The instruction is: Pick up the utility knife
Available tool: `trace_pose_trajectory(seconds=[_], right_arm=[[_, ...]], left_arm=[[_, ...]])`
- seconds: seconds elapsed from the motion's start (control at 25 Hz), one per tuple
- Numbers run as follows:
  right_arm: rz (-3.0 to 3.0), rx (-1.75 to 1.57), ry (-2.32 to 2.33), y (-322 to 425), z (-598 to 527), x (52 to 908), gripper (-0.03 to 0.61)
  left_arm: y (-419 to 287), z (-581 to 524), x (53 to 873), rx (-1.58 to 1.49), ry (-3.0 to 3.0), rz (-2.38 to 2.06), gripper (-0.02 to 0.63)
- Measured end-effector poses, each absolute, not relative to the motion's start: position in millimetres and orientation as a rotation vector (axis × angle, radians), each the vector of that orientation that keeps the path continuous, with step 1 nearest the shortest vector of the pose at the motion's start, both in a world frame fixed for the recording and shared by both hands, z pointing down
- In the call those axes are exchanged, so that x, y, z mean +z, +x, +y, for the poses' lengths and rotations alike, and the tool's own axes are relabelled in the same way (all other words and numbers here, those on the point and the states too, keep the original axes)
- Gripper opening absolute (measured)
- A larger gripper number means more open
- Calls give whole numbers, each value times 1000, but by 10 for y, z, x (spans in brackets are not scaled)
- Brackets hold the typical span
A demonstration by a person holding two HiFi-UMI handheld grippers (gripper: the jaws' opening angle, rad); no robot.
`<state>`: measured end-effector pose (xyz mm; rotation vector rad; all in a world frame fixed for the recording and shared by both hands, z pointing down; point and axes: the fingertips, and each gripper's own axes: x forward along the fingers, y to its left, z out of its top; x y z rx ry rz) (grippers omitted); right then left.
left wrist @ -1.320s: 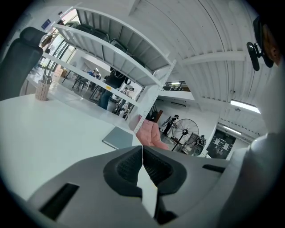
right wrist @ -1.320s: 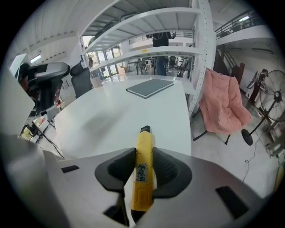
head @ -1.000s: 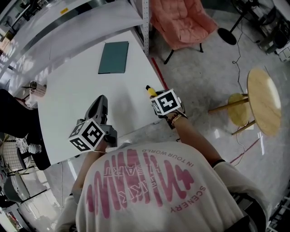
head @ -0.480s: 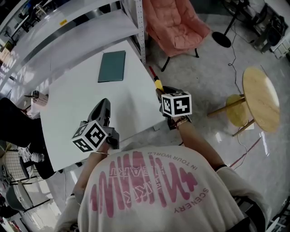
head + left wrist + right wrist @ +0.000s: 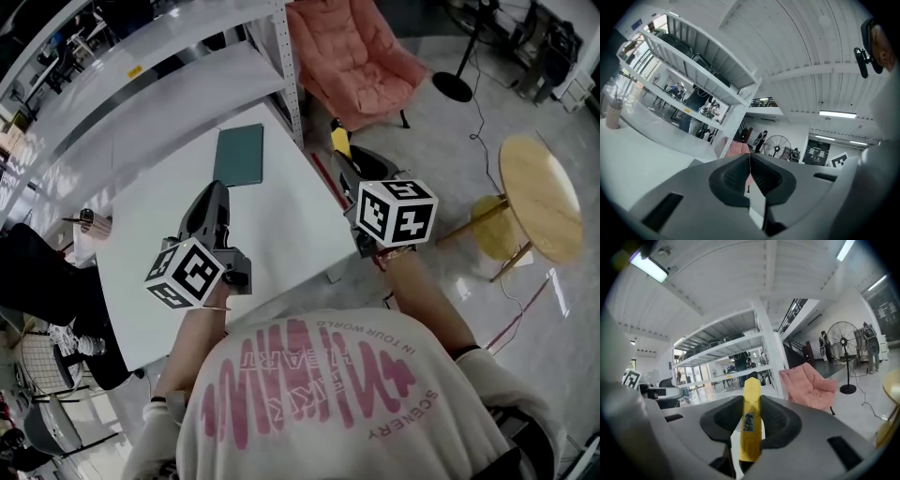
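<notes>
One utility knife [image 5: 751, 427], likely light and hard, was pinched mid-body by the right fingers [image 5: 782, 420]; left fingers [image 5: 767, 178] were closed, empty.

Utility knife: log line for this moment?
right gripper: jaws shut on yellow utility knife | left gripper: jaws shut, empty | knife: clear of white table
</notes>
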<state>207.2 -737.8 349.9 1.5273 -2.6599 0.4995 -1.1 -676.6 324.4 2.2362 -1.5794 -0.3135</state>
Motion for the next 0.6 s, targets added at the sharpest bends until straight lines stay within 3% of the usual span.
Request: trace_pose_trajectory(seconds=[0.32, 0.6], right_arm=[[-2799, 381, 1638, 1954, -7013, 2832, 132], [-2808, 432, 1750, 1774, -6587, 2729, 132]], left_arm=[[68, -6723, 2763, -440, 2359, -1486, 25], [-147, -6370, 2850, -385, 2374, -1422, 25]])
